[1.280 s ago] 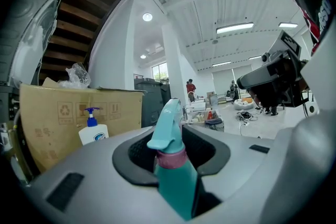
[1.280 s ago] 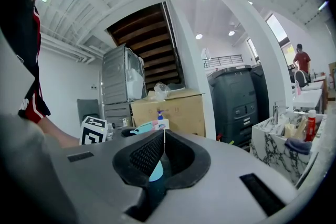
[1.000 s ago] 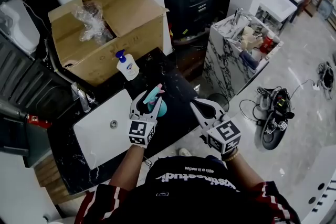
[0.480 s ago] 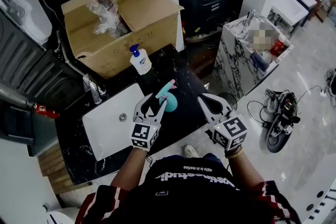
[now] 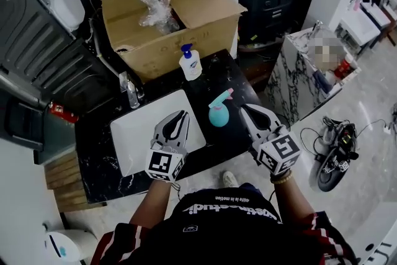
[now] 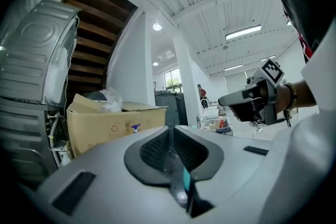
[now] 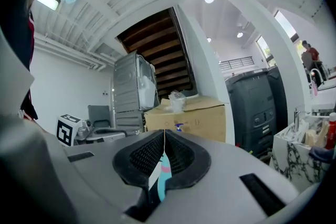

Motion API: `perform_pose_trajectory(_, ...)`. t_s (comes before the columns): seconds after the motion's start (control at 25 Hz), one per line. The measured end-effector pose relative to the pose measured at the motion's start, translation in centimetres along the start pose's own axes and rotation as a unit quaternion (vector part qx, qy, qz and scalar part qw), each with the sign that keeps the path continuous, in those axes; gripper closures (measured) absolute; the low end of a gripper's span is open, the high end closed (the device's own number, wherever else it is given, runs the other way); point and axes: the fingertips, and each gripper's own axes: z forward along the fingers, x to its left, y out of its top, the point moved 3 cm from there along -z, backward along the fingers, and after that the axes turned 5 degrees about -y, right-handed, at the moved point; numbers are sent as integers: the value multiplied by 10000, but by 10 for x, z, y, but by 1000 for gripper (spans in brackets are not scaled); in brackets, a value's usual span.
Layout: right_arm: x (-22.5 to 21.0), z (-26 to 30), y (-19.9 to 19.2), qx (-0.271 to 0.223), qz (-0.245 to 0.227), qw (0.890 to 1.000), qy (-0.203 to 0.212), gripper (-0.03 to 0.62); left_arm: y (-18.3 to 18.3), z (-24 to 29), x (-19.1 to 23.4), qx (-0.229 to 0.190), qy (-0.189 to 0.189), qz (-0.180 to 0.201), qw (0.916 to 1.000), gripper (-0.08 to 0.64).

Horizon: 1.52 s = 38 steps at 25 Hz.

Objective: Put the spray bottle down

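Standing spray bottle [image 5: 218, 112] on counter [image 5: 214, 80], soap dispenser [image 5: 190, 63] behind, cardboard box [image 5: 192, 15] beyond

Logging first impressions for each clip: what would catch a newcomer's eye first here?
The teal spray bottle stands free on the black counter, just right of the white sink. Either side of it are the left gripper, whose jaws have just been closing with nothing between them, and the right gripper, shut. Behind looms a big open cardboard box.

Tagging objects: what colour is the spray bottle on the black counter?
Small round spray bottle: teal, pink trigger; clearest in head view.
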Motion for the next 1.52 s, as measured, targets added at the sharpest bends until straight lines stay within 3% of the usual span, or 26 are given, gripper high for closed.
perform_pose_trajectory(0.2,40,23,13,-63,-120,9990,429,552,18,-41,27,19,343,-162,9993,545)
perform_pose_trajectory(0.4,93,51,24,-159,-221,9932,1133,554,30,-87,57,30,715,-509,9961,546)
perform_pose_trajectory(0.68,166,74,35,-384,-350,9763,2099,554,47,-148,75,12,1221,-9,9925,546)
perform_pose_trajectory(0.96,199,80,36,-409,-410,9703,2350,554,54,-180,83,-28,1454,-16,9894,546)
perform_pose_trajectory(1.52,210,81,35,-369,-462,9708,2326,554,49,-196,91,-50,1596,-142,9871,546)
